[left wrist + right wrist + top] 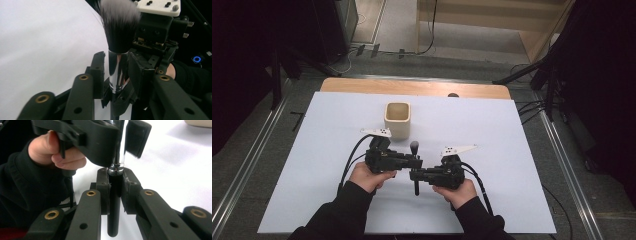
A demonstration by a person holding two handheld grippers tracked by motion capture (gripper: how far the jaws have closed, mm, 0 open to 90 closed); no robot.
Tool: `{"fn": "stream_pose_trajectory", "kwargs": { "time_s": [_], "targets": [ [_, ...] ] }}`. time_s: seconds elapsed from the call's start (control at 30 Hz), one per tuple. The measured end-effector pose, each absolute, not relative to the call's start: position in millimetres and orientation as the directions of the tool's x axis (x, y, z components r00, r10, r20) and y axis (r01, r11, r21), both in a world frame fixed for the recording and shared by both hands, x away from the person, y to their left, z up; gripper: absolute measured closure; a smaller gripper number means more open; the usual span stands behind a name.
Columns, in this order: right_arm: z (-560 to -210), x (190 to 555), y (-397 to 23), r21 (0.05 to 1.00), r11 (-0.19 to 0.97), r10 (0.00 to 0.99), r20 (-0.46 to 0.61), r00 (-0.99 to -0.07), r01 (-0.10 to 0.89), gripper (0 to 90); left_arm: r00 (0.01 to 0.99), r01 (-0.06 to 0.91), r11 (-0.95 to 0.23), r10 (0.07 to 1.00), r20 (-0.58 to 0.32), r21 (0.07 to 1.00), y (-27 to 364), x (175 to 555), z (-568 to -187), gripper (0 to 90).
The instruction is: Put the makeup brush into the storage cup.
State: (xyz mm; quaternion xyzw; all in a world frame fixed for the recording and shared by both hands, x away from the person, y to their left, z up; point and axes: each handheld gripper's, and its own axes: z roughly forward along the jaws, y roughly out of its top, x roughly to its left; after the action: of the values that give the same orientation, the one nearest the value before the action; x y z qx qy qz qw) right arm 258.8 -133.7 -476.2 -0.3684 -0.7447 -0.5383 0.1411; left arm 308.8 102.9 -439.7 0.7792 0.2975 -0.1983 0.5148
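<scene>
The makeup brush [415, 165] stands upright over the middle of the white table [302, 165], bristles up. The right gripper [115, 183] clamps its black handle between both pads. The left gripper [117, 67] has its jaws around the chrome ferrule with a gap at the near pad, so they stand open. A beige square cup [397, 120] sits just behind the left gripper, mouth up. To either side the white surface lies bare out to its edges, with the wooden table edge [412, 88] beyond the cup.

High view above table [492, 200] looking down, gripper views close-up, all sharing the brush [415, 148].
</scene>
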Motion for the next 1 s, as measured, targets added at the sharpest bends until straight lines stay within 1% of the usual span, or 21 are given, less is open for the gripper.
{"fn": "stream_pose_trajectory", "kwargs": {
  "time_s": [0.33,0.4,0.43,0.53,0.63,0.7,0.87,1.0],
  "targets": [
    [-475.7,258.9,-135.7,0.694,0.152,0.406,0.605,-0.685,0.704,79.0,0.753,0.658,-0.29,0.288,-0.592,0.695,109.6,308.7,-433.9,42.6],
    [-475.6,258.9,-136.7,0.695,0.152,0.408,0.603,-0.685,0.703,79.0,0.743,0.669,-0.287,0.29,-0.603,0.686,111.8,309.4,-433.0,36.4],
    [-475.5,259.1,-137.3,0.696,0.149,0.412,0.603,-0.683,0.703,79.0,0.744,0.668,-0.29,0.297,-0.599,0.686,112.9,309.5,-432.6,34.8],
    [-475.0,258.9,-138.2,0.696,0.148,0.414,0.602,-0.683,0.703,79.0,0.751,0.659,-0.294,0.314,-0.581,0.693,116.9,309.4,-431.2,32.0],
    [-474.8,258.9,-139.9,0.698,0.148,0.419,0.597,-0.684,0.7,79.0,0.751,0.657,-0.294,0.33,-0.572,0.694,122.2,310.6,-430.6,31.2],
    [-474.6,259.4,-141.6,0.699,0.146,0.424,0.596,-0.682,0.7,79.0,0.751,0.657,-0.295,0.338,-0.568,0.694,124.4,310.5,-430.4,31.2],
    [-473.4,259.5,-144.4,0.698,0.143,0.436,0.592,-0.678,0.702,79.0,0.77,0.631,-0.332,0.375,-0.516,0.701,130.9,308.9,-430.6,31.2],
    [-473.2,260.0,-145.2,0.704,0.151,0.444,0.579,-0.684,0.694,79.0,0.772,0.626,-0.332,0.389,-0.503,0.705,136.9,308.8,-430.5,30.9]
  ]
}}
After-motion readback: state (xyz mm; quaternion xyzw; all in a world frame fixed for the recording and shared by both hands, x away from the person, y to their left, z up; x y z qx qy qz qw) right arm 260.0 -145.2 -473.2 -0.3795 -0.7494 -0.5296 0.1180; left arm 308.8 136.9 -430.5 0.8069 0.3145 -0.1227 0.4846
